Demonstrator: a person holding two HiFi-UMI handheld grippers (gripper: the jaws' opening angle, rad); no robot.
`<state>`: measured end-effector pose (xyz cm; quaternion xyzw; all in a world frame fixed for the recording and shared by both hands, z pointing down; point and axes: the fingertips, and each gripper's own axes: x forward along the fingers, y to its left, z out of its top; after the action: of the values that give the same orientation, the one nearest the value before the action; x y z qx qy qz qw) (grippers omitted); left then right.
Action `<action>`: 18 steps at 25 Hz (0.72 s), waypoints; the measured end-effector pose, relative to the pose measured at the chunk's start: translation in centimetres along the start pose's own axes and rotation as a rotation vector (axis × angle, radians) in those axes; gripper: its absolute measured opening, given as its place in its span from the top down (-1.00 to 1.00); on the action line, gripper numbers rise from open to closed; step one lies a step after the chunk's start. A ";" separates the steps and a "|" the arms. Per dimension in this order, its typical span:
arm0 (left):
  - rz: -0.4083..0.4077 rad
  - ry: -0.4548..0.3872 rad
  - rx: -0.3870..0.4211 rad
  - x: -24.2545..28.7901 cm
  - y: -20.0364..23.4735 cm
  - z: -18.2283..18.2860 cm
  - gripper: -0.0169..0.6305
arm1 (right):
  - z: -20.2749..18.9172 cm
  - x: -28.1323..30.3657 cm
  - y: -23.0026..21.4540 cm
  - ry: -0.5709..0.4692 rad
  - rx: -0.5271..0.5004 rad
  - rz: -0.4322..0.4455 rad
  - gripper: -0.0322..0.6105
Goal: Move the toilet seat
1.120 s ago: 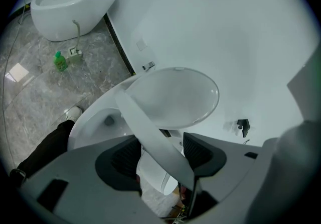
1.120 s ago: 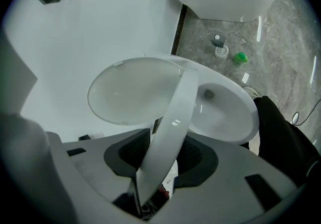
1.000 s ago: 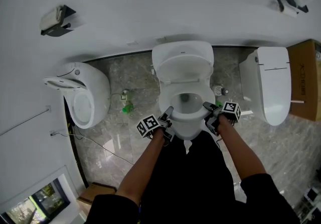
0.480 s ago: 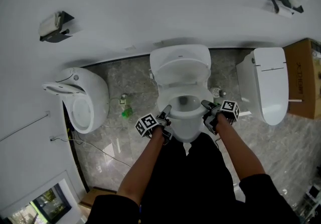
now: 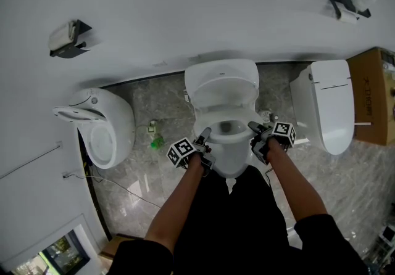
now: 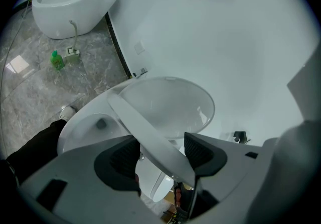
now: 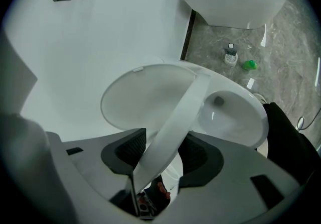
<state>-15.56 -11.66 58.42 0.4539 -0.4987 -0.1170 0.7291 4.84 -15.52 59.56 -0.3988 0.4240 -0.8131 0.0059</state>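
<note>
The toilet seat [image 6: 148,130] stands partly raised, tilted between the bowl [image 7: 235,112] and the lid [image 5: 222,86], which leans up at the wall. The left gripper [image 6: 161,151] has its fingers wide; the seat's rim passes between them with a gap on one side. The fingers of the right gripper [image 7: 163,148] have just been opening and now sit loose around the rim on the other side. Compared with a second ago, both grippers keep the same places at the seat's front
</note>
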 end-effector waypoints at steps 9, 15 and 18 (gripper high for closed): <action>-0.015 -0.019 -0.019 0.6 -1.2 1.4 0.06 | 0.5 0.3 1.9 -0.014 -0.018 0.031 0.21; -0.021 -0.023 -0.023 1.0 -1.7 2.0 0.04 | 1.0 0.5 2.8 0.005 -0.032 0.049 0.19; -0.033 -0.031 -0.029 1.2 -2.1 2.4 0.04 | 1.2 0.5 3.4 0.021 -0.046 0.050 0.17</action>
<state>-16.36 -14.87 57.73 0.4496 -0.5007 -0.1435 0.7257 4.11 -18.66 57.94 -0.3796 0.4526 -0.8068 0.0127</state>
